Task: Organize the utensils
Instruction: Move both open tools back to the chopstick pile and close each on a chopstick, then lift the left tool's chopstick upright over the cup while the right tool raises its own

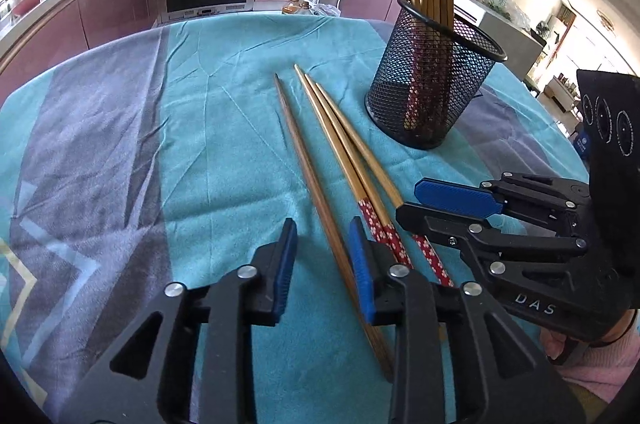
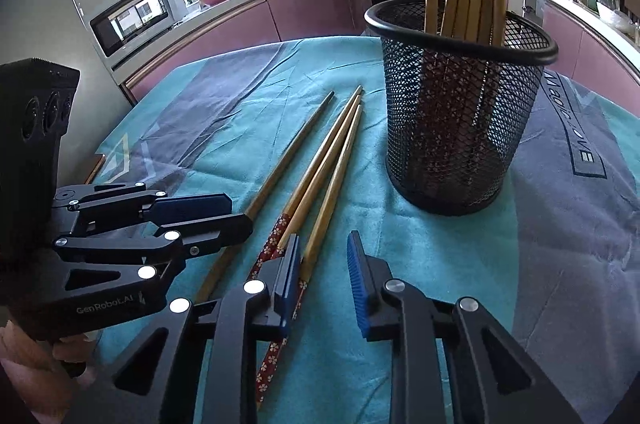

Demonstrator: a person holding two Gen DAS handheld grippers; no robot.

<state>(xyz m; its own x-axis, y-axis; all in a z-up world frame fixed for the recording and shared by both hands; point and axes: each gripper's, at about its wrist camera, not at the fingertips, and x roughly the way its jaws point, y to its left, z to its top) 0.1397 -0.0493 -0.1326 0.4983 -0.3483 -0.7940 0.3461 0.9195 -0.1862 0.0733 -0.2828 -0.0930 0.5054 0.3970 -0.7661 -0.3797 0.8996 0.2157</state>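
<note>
Four loose chopsticks (image 1: 320, 159) lie on the tablecloth (image 1: 120, 151), one mesh cup (image 1: 432, 79) stands there, and two grippers show.

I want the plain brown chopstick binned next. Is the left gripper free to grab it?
Probably yes. The left gripper is open and empty, the plain brown chopstick lies between its fingers, apart from the patterned chopsticks, nothing covering it.

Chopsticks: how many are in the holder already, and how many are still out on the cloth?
Done: several chopsticks stand in the mesh holder; the exact count is unclear. In hand: nothing; the left gripper and right gripper are both open and empty. Left: four loose chopsticks lie on the cloth beside the holder.
</note>
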